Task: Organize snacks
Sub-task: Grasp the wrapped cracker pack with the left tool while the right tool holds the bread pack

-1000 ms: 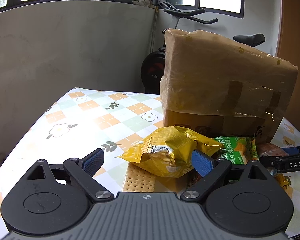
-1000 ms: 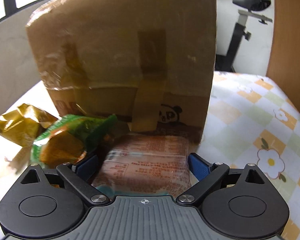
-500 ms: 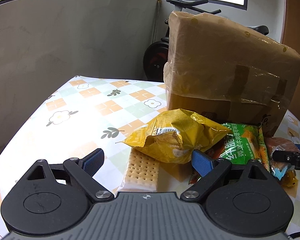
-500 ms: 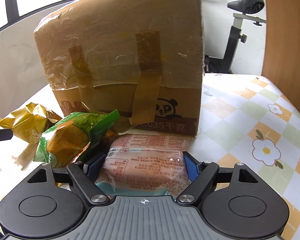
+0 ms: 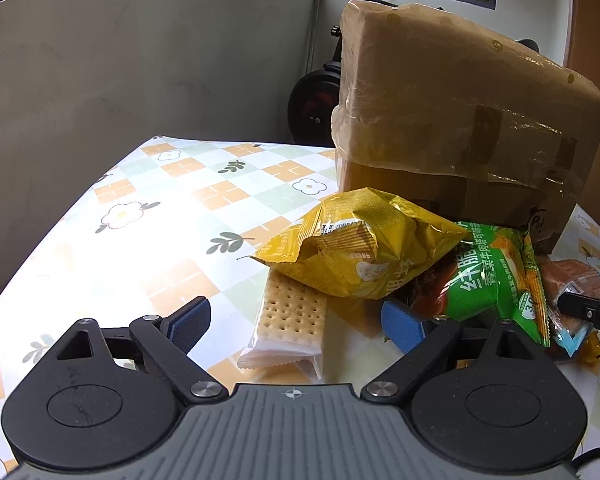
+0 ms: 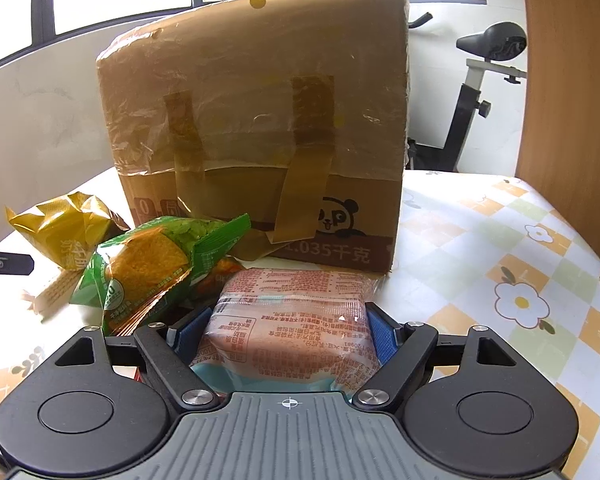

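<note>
- Since the earlier frame, the right gripper (image 6: 288,330) had just closed its jaws in on the pink-wrapped snack pack (image 6: 296,320), and its blue pads were pressing the pack's two sides; both views had drawn back from the pile, so more of the cardboard box (image 6: 260,128) showed.
- The left gripper (image 5: 296,322) hung with its jaws spread wide and nothing gripped; the clear-wrapped cracker pack (image 5: 290,320) lay on the table between them, untouched by either pad.
- Four snack packs could be counted: the pink one, the cracker pack, one yellow bag (image 5: 360,248) and one green bag (image 5: 496,276), all lying close together on the near side of the single box.
- The yellow bag lay over the far end of the cracker pack, and the green bag hid part of something dark and reddish beneath it that could not be made out.
- In the left wrist view the pink pack was half hidden at the right edge behind the green bag.
- The box, wrapped in film and brown tape, bore a panda drawing and "1.035千克"; the green bag showed white Chinese writing, too warped to read surely.
- The pink pack's fine print appeared upside down and was illegible.
- An exercise bike (image 6: 492,80) stood behind the flowered tablecloth (image 6: 520,248), partly cut off by the box.
</note>
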`<state>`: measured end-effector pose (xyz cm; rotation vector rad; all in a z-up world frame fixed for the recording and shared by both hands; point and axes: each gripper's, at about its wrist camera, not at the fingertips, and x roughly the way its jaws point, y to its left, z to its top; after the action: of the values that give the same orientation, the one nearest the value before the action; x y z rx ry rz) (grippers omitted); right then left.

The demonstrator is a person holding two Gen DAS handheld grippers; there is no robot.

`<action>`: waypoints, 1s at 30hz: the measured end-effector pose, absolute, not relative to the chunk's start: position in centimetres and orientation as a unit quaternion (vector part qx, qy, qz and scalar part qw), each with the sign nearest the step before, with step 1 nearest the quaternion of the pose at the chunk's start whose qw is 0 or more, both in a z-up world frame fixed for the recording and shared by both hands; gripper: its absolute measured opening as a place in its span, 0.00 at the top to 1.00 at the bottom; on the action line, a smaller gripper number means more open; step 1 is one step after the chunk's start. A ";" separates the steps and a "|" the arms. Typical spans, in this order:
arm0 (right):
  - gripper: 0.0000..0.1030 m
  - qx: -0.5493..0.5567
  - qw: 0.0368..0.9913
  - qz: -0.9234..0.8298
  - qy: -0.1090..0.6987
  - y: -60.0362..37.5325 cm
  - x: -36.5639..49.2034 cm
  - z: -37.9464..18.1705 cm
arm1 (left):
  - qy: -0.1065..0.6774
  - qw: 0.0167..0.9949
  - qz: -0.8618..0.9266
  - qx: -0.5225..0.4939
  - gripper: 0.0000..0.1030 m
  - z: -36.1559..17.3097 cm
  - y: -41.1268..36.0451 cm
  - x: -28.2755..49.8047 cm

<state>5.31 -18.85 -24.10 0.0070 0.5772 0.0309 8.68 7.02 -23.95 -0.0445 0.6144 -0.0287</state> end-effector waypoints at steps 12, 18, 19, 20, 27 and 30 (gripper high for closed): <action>0.24 0.002 0.960 0.017 0.279 -18.7 5.2 -24.3 | 0.311 0.950 -0.025 -0.012 0.19 -24.9 7.0 9.6; 0.24 0.004 0.960 0.016 0.279 -18.6 5.3 -24.4 | 0.329 0.944 -0.015 -0.011 0.27 -25.9 7.5 12.2; 0.24 0.003 0.960 0.016 0.280 -18.6 5.3 -24.4 | 0.332 0.943 -0.015 -0.005 0.27 -26.0 7.5 12.7; 0.24 0.003 0.960 0.015 0.281 -18.6 5.4 -24.4 | 0.335 0.942 -0.013 0.004 0.27 -26.1 7.3 13.1; 0.24 0.005 0.959 0.016 0.281 -18.6 5.4 -24.4 | 0.360 0.933 -0.004 0.003 0.27 -27.1 7.4 15.3; 0.24 0.006 0.960 0.015 0.281 -18.6 5.4 -24.4 | 0.358 0.934 -0.006 -0.002 0.31 -27.2 7.5 15.4</action>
<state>5.40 -18.59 -24.37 0.0124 0.5700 0.0312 15.35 7.49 -27.22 -0.0038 0.7312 -0.0125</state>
